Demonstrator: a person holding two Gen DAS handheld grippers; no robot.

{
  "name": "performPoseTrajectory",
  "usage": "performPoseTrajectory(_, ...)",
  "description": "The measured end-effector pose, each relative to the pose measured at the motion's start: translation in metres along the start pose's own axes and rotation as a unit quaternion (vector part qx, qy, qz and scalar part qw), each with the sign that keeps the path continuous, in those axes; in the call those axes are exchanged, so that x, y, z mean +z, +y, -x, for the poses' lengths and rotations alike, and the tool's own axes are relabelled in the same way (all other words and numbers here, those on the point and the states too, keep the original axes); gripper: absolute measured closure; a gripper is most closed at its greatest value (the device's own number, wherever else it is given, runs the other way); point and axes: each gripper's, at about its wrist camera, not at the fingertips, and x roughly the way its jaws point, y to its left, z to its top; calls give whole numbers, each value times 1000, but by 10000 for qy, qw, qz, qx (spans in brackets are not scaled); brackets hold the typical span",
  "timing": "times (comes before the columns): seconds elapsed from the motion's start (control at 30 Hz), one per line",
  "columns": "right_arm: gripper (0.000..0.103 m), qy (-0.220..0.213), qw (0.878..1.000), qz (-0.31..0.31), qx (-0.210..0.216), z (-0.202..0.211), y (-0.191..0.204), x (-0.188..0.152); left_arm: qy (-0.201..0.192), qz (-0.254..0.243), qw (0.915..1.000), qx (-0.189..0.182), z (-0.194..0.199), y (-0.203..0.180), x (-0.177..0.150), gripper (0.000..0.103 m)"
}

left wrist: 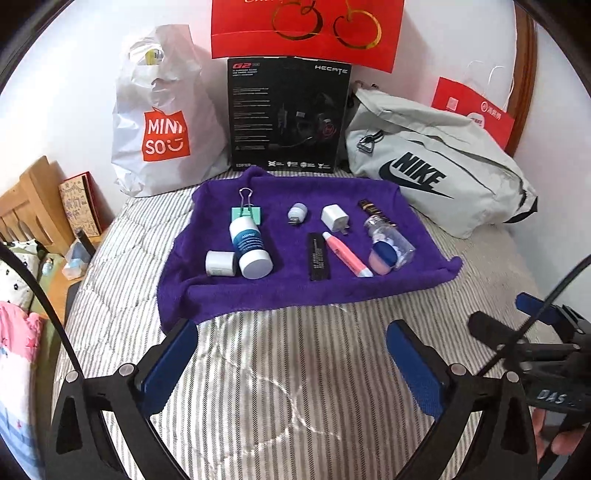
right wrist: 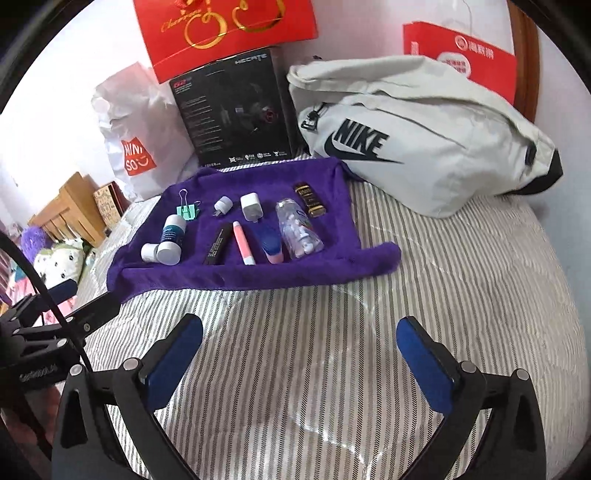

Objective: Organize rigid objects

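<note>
A purple towel [left wrist: 280,291] [right wrist: 258,277] lies on the striped bed with small items laid out on it. From left to right these are a white jar [left wrist: 220,263], a blue-and-white bottle [left wrist: 250,247], a teal binder clip [left wrist: 246,212], a black stick [left wrist: 318,256], a white charger [left wrist: 334,218], a pink pen [left wrist: 347,254] and a clear pill bottle [left wrist: 388,240] [right wrist: 299,229]. My left gripper [left wrist: 291,326] [right wrist: 85,295] hangs open over the bedding, short of the towel's near edge. Beside it, my right gripper [right wrist: 299,323] [left wrist: 506,314] is open too, and neither holds anything.
Behind the towel stand a white Miniso bag [left wrist: 162,122], a black headset box [left wrist: 288,114], a red gift bag [left wrist: 306,29] and a grey Nike bag [left wrist: 436,162]. A wooden bed frame [left wrist: 33,199] and clutter lie off the left edge. Striped bedding [left wrist: 288,387] stretches in front.
</note>
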Motion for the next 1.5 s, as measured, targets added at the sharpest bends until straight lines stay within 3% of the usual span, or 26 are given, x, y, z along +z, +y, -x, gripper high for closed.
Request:
performPoseTrajectory(0.07,0,49,9998,129,-159,0,7,0,17,-37,10000,34,2,-1,-2,0)
performPoseTrajectory(0.47,0,208,9994,208,-184,-1,10,-6,70,83,9999,65,8,15,-7,0)
performPoseTrajectory(1.5,0,42,9985,446,-315,11,22,-10,124,148,9996,208,8,26,-12,0)
